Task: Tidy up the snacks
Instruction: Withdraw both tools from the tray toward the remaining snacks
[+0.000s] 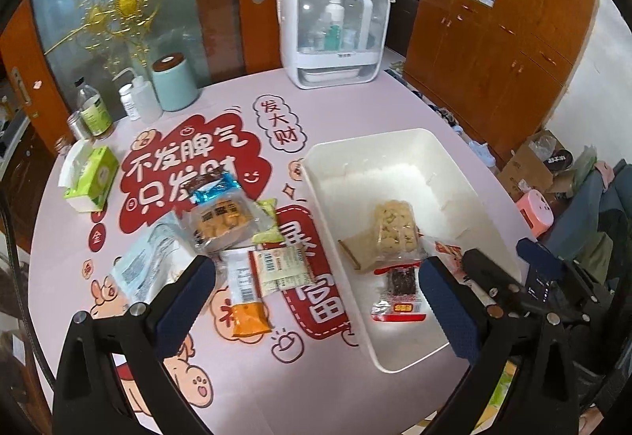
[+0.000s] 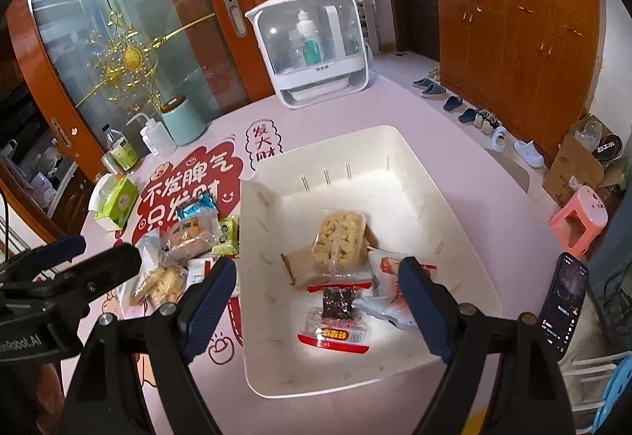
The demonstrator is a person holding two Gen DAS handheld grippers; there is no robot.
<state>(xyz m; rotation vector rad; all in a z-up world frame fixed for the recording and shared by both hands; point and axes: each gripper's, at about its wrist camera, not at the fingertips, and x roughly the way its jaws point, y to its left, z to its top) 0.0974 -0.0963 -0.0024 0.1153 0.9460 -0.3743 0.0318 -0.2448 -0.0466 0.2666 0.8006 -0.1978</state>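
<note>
White plastic, the bin (image 2: 446, 174) sits on the pink printed table mat (image 1: 245, 387) as the collecting place, and several snacks already lie in its near end: a clear pack of pale puffed pieces (image 2: 339, 237), a red-edged packet with a dark bar (image 2: 335, 320) and a white-and-red pouch (image 2: 389, 277). The rest wait in a loose heap just left of the bin, among them a biscuit pack (image 1: 221, 222) and an orange-ended wrapper (image 1: 249, 312) (likely within easy reach for that reason). The left gripper (image 1: 316, 285) hangs spread wide over the gap between heap and bin, holding nothing. The right gripper (image 2: 316, 293) hovers above the bin's contents, likewise spread and empty, which suggests sorting is partly done.
</note>
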